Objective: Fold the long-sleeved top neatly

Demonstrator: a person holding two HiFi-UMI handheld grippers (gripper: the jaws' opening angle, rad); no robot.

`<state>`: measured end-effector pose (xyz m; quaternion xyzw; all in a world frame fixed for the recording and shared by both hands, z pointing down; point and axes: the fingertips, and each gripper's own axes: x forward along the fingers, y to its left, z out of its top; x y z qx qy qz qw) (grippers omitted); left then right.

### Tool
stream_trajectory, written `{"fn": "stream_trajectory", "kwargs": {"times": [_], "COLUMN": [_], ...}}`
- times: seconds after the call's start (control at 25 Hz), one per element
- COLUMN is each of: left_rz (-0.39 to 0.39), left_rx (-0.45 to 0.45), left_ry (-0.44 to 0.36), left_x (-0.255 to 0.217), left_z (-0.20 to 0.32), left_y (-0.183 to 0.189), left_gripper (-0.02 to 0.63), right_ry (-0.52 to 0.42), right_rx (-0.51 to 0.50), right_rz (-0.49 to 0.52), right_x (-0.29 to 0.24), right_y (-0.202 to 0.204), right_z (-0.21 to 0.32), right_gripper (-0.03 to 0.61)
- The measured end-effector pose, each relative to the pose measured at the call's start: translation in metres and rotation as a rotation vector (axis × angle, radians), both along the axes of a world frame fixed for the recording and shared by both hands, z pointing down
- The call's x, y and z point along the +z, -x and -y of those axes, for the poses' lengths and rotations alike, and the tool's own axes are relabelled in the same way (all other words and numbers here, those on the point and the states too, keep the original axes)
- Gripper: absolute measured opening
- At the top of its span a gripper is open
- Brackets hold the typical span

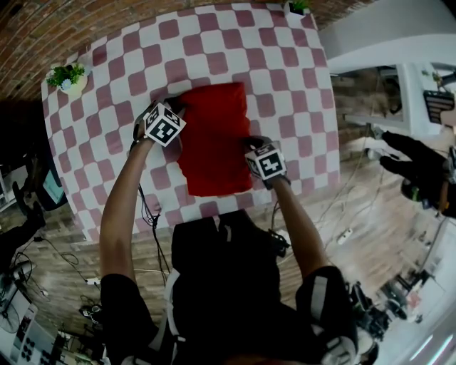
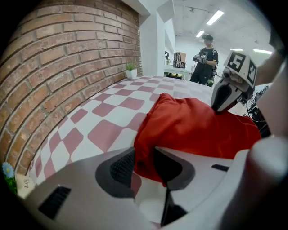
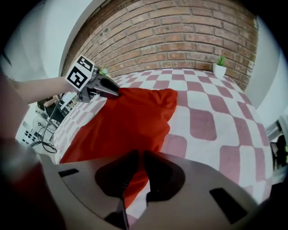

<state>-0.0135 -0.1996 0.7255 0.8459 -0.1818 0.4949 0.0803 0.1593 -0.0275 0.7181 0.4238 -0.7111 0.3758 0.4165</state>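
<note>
Red top (image 1: pixel 212 139) center frame on counter (image 1: pixel 285 64): soft, light. Left gripper (image 2: pixel 144 152) fingers half open, cloth edge between; right gripper (image 3: pixel 141 155) fingers seemingly pinch its edge. Grip edges.

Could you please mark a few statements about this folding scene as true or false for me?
1. The red top lies folded into a rectangle on the checked tablecloth. True.
2. Both tools hover clear of the top. False: the left tool and the right tool each have red fabric between their jaws.
3. The left tool is at the top's far left corner, and the right tool at its near right edge. True.
4. A single plant stands mid-table. False: one potted plant stands at the far left corner, another at the far right corner.
5. A brick wall runs beside the table. True.
</note>
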Motion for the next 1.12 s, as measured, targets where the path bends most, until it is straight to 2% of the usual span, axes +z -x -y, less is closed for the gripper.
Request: {"fn": "stream_trajectory", "kwargs": {"times": [0.08, 0.28, 0.4, 0.56, 0.64, 0.76, 0.84, 0.92, 1.0, 1.12], "left_rz": [-0.001, -0.009, -0.019, -0.032, -0.029, -0.01, 0.006, 0.035, 0.078, 0.115], "left_rx": [0.0, -0.003, -0.004, 0.014, 0.031, 0.069, 0.115, 0.179, 0.244, 0.308], "left_ry": [0.004, 0.011, 0.023, 0.043, 0.048, 0.037, 0.026, 0.013, 0.006, 0.042], "left_x": [0.0, 0.002, 0.001, -0.002, -0.004, -0.009, -0.013, -0.016, -0.015, -0.008], "left_z": [0.0, 0.0, -0.002, -0.001, 0.0, 0.001, 0.001, 0.001, 0.001, 0.001], "left_y": [0.0, 0.0, 0.001, 0.002, 0.002, 0.002, 0.001, -0.001, -0.003, -0.007], "left_gripper": [0.117, 0.117, 0.117, 0.121, 0.129, 0.143, 0.158, 0.177, 0.184, 0.186], "right_ry": [0.032, 0.001, -0.012, -0.086, -0.122, -0.164, -0.183, -0.196, -0.178, -0.107], "right_rx": [0.01, -0.004, -0.041, -0.102, -0.187, -0.38, -0.502, -0.615, -0.727, -0.869], "right_rz": [-0.007, 0.018, 0.036, 0.071, 0.05, -0.002, -0.036, -0.085, -0.144, -0.216], "right_x": [0.007, 0.016, -0.008, -0.052, -0.07, -0.086, -0.088, -0.084, -0.073, -0.051], "right_y": [0.002, -0.001, -0.001, -0.01, -0.013, -0.006, -0.001, 0.002, 0.001, 0.0], "right_z": [-0.003, 0.003, 0.007, 0.038, 0.062, 0.097, 0.116, 0.134, 0.147, 0.16], "right_gripper": [0.054, 0.054, 0.055, 0.057, 0.079, 0.135, 0.169, 0.175, 0.186, 0.198]}}
